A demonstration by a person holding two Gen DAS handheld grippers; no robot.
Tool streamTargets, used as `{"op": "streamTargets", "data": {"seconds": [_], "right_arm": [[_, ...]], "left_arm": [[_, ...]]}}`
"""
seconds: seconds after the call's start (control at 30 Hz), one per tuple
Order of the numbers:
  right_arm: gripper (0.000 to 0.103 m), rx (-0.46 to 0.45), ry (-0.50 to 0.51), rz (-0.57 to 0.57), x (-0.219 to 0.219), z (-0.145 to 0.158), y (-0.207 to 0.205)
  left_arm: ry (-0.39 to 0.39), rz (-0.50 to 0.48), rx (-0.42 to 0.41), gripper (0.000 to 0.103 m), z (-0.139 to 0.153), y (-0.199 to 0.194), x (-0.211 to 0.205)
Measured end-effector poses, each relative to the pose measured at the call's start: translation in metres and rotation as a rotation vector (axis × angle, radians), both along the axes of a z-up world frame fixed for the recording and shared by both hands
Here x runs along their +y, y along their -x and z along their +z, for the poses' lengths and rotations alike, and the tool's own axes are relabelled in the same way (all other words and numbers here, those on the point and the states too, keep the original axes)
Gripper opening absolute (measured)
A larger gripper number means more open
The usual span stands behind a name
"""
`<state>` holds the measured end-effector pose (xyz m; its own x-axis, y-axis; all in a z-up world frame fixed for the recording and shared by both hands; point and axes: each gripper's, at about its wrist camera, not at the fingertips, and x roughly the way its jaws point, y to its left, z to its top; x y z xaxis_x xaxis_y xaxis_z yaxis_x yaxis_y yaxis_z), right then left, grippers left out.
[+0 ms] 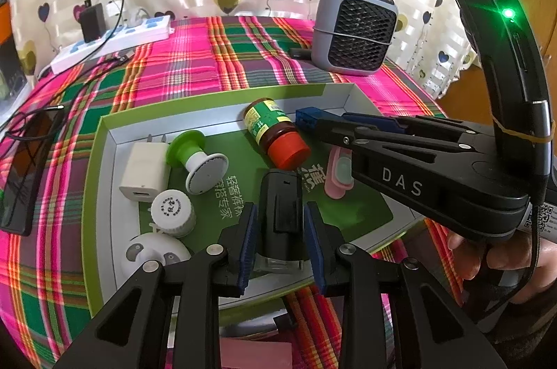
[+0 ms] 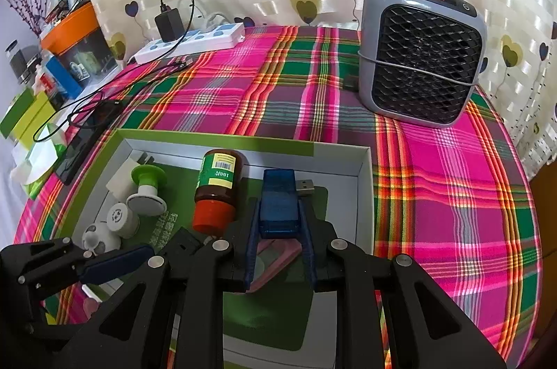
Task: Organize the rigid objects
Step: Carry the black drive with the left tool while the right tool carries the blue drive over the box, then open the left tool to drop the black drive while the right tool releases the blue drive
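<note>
A green box tray [image 1: 101,167] with white walls lies on the plaid cloth. In it are a red-capped bottle [image 1: 275,132] on its side, a white charger plug [image 1: 142,170], a green-and-white stopper [image 1: 195,156], a white cap [image 1: 172,212], a round white piece [image 1: 153,254] and a pink item [image 1: 337,174]. A black block [image 1: 280,195] rests on the tray floor between the pads of my left gripper [image 1: 281,207], with thin gaps on both sides; that gripper is open. My right gripper [image 2: 278,203] is shut on a blue USB device [image 2: 278,198] above the tray's far right corner.
A grey fan heater [image 2: 421,55] stands at the back right. A white power strip [image 2: 191,41] with a black adapter and trailing cables sits at the back left. A dark phone [image 1: 24,174] lies left of the tray. A hand [image 1: 504,250] holds the right gripper.
</note>
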<state>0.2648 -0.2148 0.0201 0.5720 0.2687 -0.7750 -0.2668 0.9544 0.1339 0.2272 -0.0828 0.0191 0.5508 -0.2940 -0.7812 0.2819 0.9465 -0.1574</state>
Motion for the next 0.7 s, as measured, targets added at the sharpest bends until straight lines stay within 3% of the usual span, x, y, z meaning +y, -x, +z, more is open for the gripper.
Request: {"op": "streamTargets", "data": {"seconds": [0.1,0.23,0.7], "right_arm": [[0.024,-0.001,-0.009,-0.009,-0.001,0.001,0.001],[0.037,-0.011,-0.013,-0.014,-0.002,0.003,0.005],[0.045,-0.042,-0.016,-0.026,0.0,0.012,0.02]], "left_arm": [[0.004,0.001,-0.002,0.031,0.001,0.001,0.001],[-0.001,0.005,-0.006,0.034,0.002,0.002,0.002],[0.006,0.013,-0.045,0.036,0.015,0.021,0.007]]}}
